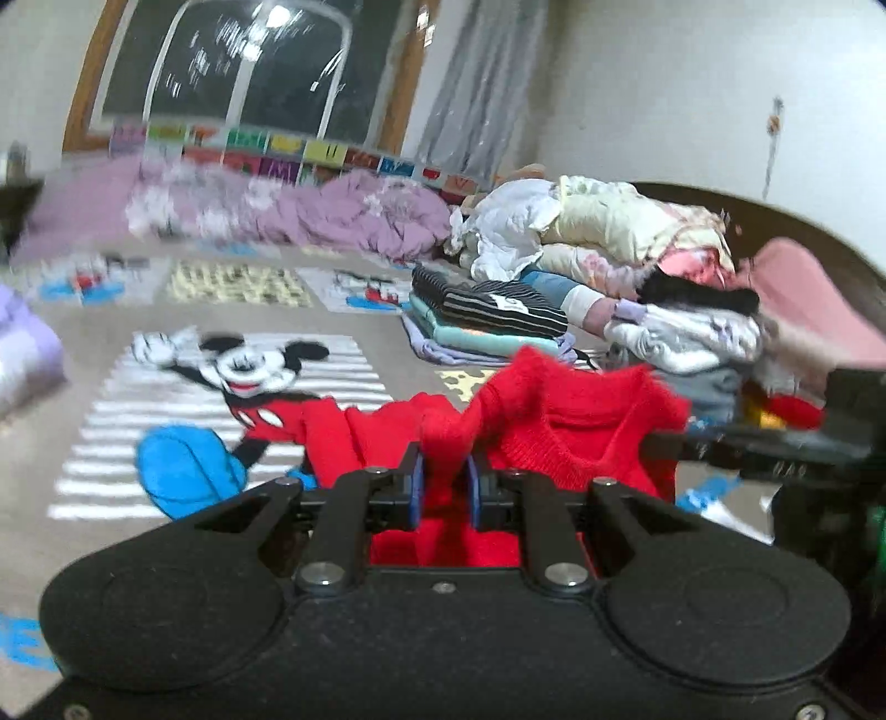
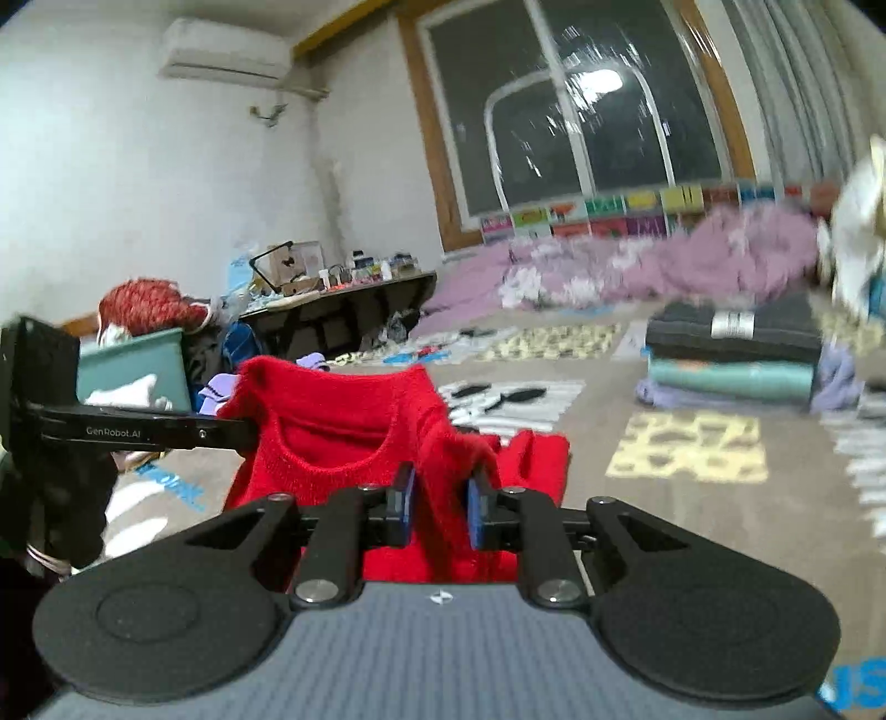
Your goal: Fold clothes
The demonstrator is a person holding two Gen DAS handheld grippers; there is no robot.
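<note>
- Red knit sweater (image 1: pixel 559 426): held up above the bed between both tools, neckline facing the right wrist camera, lower part hanging out of sight behind the gripper bodies.
- Left gripper (image 1: pixel 444 487): jaws closed on a bunched fold of the red knit, blue pads pressed against the cloth on either side.
- Right gripper (image 2: pixel 440 501): jaws likewise clamped on a ridge of the same garment beside the collar.
- Bed cover (image 1: pixel 72 343): grey-brown, printed with cartoon panels; a Mickey Mouse figure (image 1: pixel 243 376) on white stripes lies just beyond the sweater in the left view, with yellow lettered blocks further off.
- Folded stack (image 2: pixel 733 354): dark striped piece on top, teal beneath, lilac at the bottom; sits flat on the cover, well apart from the sweater.
- Unfolded pile (image 1: pixel 626 255): white, cream, pink and black garments heaped beside the stack, against a dark curved headboard (image 1: pixel 803 227).
- Purple quilt (image 1: pixel 310 210): crumpled along the far edge of the bed, under the window.
- Window (image 2: pixel 576 105): wood-framed, dark glass with lamp reflections, pale curtain (image 1: pixel 476 88) at its side; coloured cards line the sill.
- Air conditioner (image 2: pixel 224 52): white unit high on the wall.
- Cluttered table (image 2: pixel 343 293): bottles and boxes on top, beyond a teal bin (image 2: pixel 138 365); details blurred.
</note>
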